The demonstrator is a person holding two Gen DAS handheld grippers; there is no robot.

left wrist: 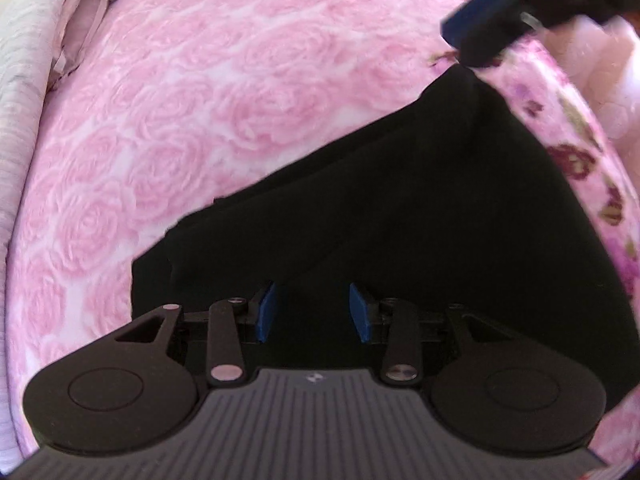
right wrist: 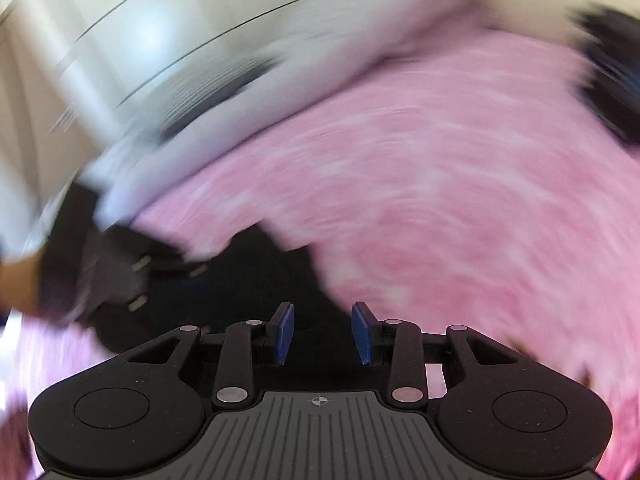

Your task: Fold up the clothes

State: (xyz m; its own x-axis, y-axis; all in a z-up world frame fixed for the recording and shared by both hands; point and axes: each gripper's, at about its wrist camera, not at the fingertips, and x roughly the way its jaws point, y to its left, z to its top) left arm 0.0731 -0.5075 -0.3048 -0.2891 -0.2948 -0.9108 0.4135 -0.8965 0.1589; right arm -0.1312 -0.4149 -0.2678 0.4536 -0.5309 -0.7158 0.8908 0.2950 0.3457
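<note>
I hold the left gripper [left wrist: 312, 312] low over the black garment [left wrist: 400, 208], jaws parted to a moderate gap with nothing between the blue pads [left wrist: 267, 312]. The dark cloth lies directly ahead of and beneath the jaws, spreading forward and to the right across the pink rose-patterned bedspread [left wrist: 192, 112].

The right gripper [right wrist: 323, 334] also stands parted and empty; its own view is heavily motion-blurred, so I cannot tell exactly what lies under its jaws beyond dark fabric just ahead and pink bedding to the right. In the left wrist view it appears at the garment's far corner, ahead and to the right of my left jaws, close to a floral-print fabric [left wrist: 576, 160] that runs along the garment's right side.

Procedure, as I judge it:
1. Settle the right gripper before closing; blur indicates fast travel.
2. Take each grip at a garment edge, pinching all layers there.
3. Keep clear of the bedspread and floral fabric; both sit just beside the cloth and could be pinched with it.
4. Lift both corners evenly so the fold line stays straight.
</note>
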